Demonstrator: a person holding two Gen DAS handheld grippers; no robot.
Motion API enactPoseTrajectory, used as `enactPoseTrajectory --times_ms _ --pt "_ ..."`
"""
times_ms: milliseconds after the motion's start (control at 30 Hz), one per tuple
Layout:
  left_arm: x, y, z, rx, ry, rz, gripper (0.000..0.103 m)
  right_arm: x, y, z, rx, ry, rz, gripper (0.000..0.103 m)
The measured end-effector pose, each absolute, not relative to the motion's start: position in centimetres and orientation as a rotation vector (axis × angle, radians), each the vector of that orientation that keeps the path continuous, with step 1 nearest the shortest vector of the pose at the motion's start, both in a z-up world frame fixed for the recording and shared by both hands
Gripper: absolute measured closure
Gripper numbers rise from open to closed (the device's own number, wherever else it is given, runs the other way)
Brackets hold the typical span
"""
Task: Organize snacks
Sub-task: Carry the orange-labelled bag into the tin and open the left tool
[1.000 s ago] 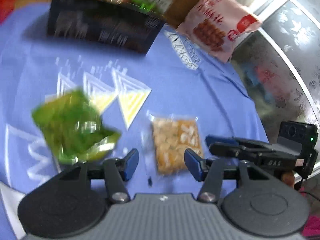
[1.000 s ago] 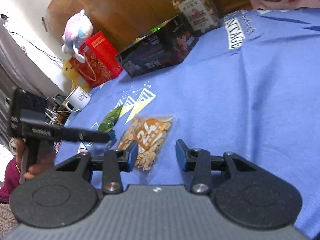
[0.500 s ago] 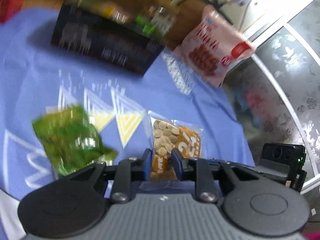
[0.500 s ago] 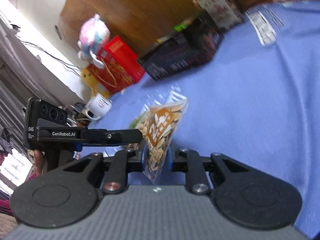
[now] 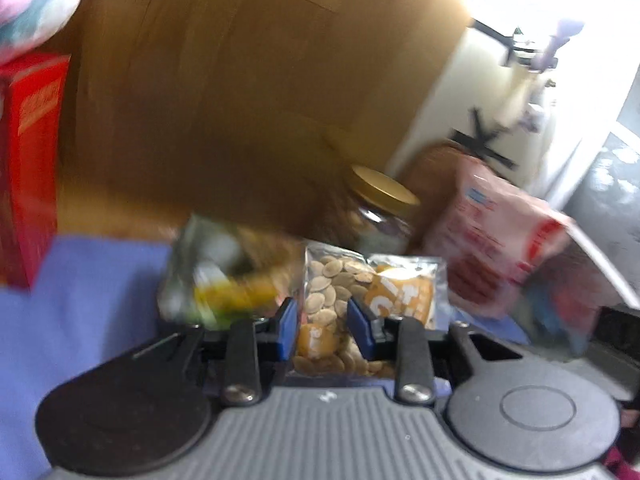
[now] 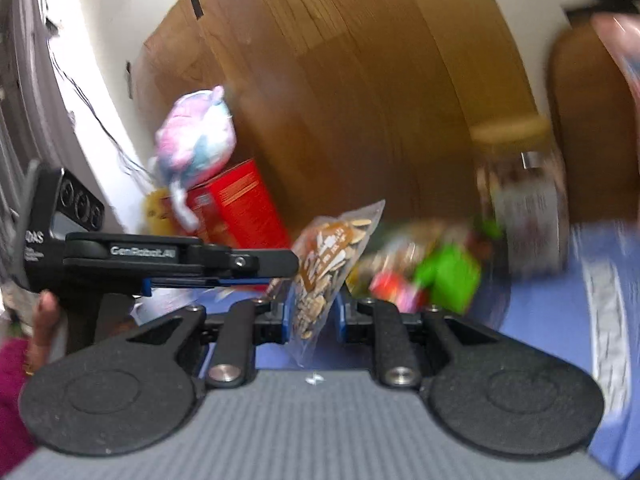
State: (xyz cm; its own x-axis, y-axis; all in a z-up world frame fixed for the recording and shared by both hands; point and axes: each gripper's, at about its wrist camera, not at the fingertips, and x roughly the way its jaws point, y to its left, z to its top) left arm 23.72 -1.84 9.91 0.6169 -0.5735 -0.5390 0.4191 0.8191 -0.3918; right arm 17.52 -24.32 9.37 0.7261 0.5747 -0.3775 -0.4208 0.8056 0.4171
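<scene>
My left gripper [image 5: 322,330] and my right gripper [image 6: 312,314] are both shut on one clear packet of pale seeds with an orange label [image 5: 340,300], held up off the blue cloth. In the right wrist view the packet [image 6: 328,264] stands on edge between the blue pads, and the left gripper's body [image 6: 160,258] reaches in from the left. A jar with a gold lid [image 5: 380,204] and a pink snack bag [image 5: 492,248] are behind. A blurred box of snacks [image 5: 228,276] lies just beyond the packet.
A red box [image 5: 30,168] and a pink-and-blue plush toy [image 6: 196,136] stand at the left against a brown wooden panel [image 5: 240,92]. The blue cloth [image 5: 88,300] covers the table. The view is motion-blurred.
Both grippers closed on the seed packet and lifted it off the cloth, swinging up and toward the box and jar at the back. The green packet has left view.
</scene>
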Motion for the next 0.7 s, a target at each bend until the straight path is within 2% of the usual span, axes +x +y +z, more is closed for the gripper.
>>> enactPoseTrajectory --times_ms 133,233,333,400,467,533,600,700 --pt "26.6 -2.5 8.4 -0.234 0.708 -0.561 0.076 21.7 -22.4 7.8 0.206 0.533 0.531 0.079" --pt "26.9 -2.4 7.9 -0.202 0.664 -0.545 0.076 22.8 -21.7 6.9 0.203 0.528 0.533 0.079" --pt "27.6 -2.8 7.1 -0.173 0.697 -0.513 0.076 23.6 -20.6 6.1 0.160 0.558 0.518 0.079" --pt "27.7 -2.7 6.7 -0.141 0.703 -0.470 0.074 23.6 -19.6 5.6 0.106 0.573 0.501 0.075" --pt "27.6 -2.2 6.5 -0.159 0.725 -0.480 0.074 22.7 -18.9 6.0 0.040 0.548 0.464 0.062" --pt "26.5 -1.5 6.8 -0.188 0.717 -0.498 0.073 20.9 -19.1 6.8 0.009 0.490 0.440 0.058" --pt "24.7 -0.5 7.3 -0.214 0.692 -0.515 0.072 18.5 -20.0 7.6 0.019 0.438 0.420 0.058" --pt "21.1 1.6 7.8 -0.250 0.678 -0.544 0.065 14.4 -21.3 8.1 0.096 0.427 0.475 0.058"
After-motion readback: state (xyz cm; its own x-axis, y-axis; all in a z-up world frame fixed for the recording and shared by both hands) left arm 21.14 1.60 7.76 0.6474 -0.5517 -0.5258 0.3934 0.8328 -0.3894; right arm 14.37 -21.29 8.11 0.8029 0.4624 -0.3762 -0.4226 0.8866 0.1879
